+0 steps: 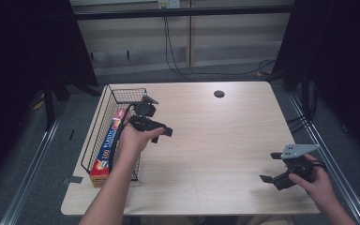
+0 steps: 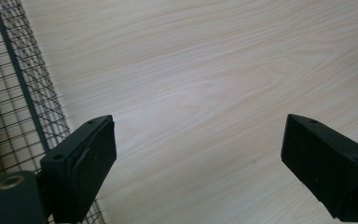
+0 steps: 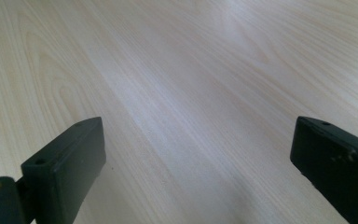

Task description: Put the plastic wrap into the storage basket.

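Foil box (image 1: 107, 149) lies inside the wire basket (image 1: 104, 108) at the desk's (image 1: 215, 140) left edge. Left gripper (image 1: 163, 135) hovers just right of it, jaws apart and empty; right gripper (image 1: 274, 178) near-right, jaws apart too. Risk: left jaw snagging the mesh and dragging the basket off the edge.

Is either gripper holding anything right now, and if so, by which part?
Nothing is held. The left gripper is open over bare table beside the wire basket; the right gripper is open over bare tabletop too.
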Action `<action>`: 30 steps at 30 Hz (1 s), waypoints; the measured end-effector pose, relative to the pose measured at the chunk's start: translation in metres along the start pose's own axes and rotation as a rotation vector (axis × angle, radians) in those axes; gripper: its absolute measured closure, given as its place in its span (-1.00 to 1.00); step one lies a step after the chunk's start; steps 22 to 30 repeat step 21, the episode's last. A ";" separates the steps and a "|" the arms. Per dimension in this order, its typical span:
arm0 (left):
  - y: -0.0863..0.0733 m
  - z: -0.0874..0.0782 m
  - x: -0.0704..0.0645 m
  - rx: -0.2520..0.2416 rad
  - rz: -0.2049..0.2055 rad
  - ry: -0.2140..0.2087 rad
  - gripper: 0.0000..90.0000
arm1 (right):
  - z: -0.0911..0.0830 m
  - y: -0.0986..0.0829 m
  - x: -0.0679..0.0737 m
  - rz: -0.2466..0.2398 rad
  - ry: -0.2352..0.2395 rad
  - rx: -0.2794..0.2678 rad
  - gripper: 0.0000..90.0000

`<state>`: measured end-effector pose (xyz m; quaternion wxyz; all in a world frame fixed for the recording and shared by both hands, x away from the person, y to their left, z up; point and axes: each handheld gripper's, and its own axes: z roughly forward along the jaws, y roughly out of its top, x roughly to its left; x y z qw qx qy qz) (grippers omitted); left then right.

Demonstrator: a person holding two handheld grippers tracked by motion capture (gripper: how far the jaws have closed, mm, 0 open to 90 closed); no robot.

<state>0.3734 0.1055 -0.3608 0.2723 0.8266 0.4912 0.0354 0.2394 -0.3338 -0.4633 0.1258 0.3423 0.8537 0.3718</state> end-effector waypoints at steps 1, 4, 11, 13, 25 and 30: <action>0.000 0.003 -0.002 -0.002 0.006 0.000 -0.77 | 0.000 0.000 0.000 0.001 0.001 0.001 -0.93; -0.001 0.008 -0.008 -0.002 0.008 -0.012 -0.77 | 0.000 0.000 0.000 0.002 0.005 0.000 -0.93; -0.004 0.021 -0.019 0.005 0.044 -0.038 -0.78 | 0.000 -0.001 0.000 0.006 0.001 0.005 -0.93; -0.005 0.024 -0.022 0.003 0.048 -0.050 -0.79 | 0.000 -0.001 0.000 0.002 0.000 0.006 -0.93; -0.011 0.037 -0.032 -0.009 0.077 -0.072 -0.80 | 0.002 -0.002 -0.001 0.008 0.002 0.006 -0.93; -0.011 0.037 -0.032 -0.009 0.077 -0.072 -0.80 | 0.002 -0.002 -0.001 0.008 0.002 0.006 -0.93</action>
